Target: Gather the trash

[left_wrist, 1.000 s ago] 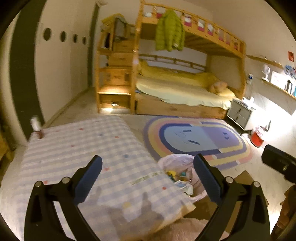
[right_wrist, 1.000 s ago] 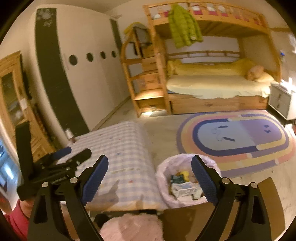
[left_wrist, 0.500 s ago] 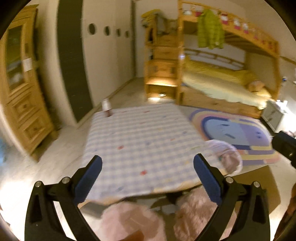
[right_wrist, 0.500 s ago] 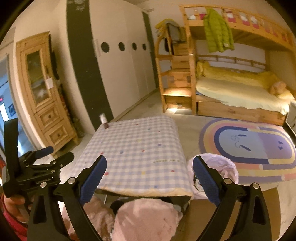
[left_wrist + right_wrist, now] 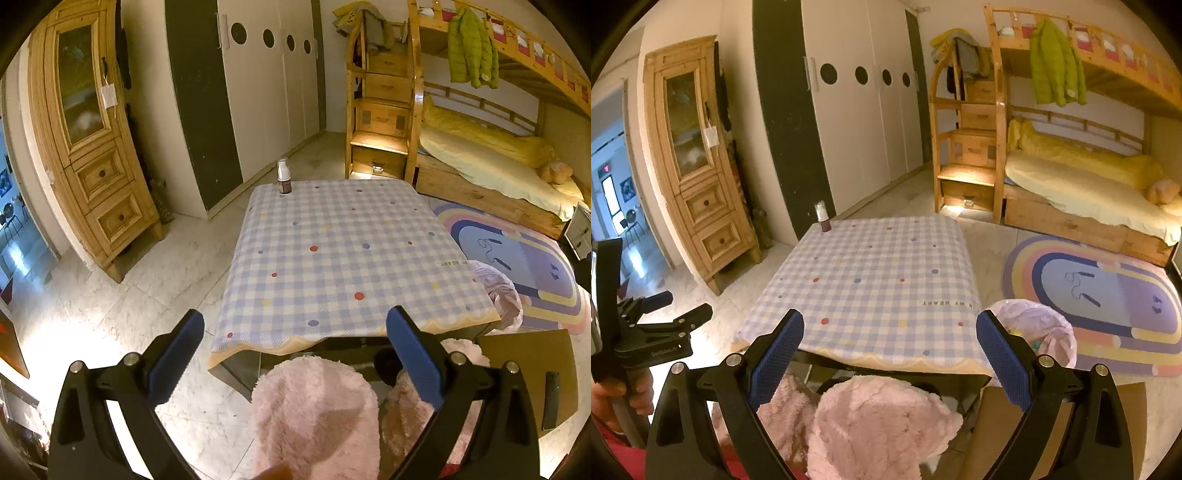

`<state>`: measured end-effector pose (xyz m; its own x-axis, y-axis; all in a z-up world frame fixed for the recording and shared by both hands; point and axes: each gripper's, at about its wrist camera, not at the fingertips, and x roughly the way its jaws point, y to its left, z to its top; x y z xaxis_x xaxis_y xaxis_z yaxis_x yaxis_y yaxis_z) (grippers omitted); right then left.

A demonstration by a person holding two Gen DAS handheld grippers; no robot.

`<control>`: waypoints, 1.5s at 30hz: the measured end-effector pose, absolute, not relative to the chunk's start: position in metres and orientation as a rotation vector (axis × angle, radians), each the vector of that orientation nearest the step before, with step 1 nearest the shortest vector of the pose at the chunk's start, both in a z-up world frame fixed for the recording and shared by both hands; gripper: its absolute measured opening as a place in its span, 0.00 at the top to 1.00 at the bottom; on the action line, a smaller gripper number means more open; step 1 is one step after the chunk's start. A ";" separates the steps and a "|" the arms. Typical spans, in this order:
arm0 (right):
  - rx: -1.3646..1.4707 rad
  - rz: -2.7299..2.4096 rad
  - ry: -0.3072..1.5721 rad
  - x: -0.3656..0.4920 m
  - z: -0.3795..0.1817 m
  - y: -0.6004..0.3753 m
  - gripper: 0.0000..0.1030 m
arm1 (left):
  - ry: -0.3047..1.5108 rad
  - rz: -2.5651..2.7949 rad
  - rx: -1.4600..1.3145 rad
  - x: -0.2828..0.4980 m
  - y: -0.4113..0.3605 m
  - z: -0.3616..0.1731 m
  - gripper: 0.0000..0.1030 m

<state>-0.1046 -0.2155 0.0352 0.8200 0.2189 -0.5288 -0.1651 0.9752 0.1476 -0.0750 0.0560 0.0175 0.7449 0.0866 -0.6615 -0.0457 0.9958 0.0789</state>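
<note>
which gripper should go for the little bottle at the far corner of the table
Probably left. The bottle stands at the table's far left corner, on the left gripper's side; the right gripper sits nearer the trash bag. Both are open.

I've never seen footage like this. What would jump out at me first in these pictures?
Probably the checked tablecloth in the middle, bare except for a small bottle upright at its far left corner. Then the pink-lined trash bin beside the table's right edge, and both tools, left tool and right tool, wide open and holding nothing.
</note>
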 end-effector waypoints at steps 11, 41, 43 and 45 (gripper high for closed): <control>0.083 0.199 0.587 -0.101 0.032 -0.211 0.09 | 0.732 0.066 0.043 -0.072 0.065 0.013 0.07; 0.073 0.200 0.599 -0.093 0.029 -0.207 0.09 | 0.740 0.065 0.056 -0.064 0.062 0.013 0.07; 0.075 0.197 0.600 -0.092 0.028 -0.207 0.09 | 0.741 0.065 0.058 -0.063 0.061 0.012 0.07; 0.076 0.199 0.601 -0.092 0.028 -0.207 0.09 | 0.743 0.065 0.059 -0.062 0.061 0.011 0.07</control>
<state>-0.0922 -0.2073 0.0279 0.8063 0.2077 -0.5538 -0.1635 0.9781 0.1288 -0.0624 0.0610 0.0112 0.7344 0.0800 -0.6740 -0.0381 0.9963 0.0768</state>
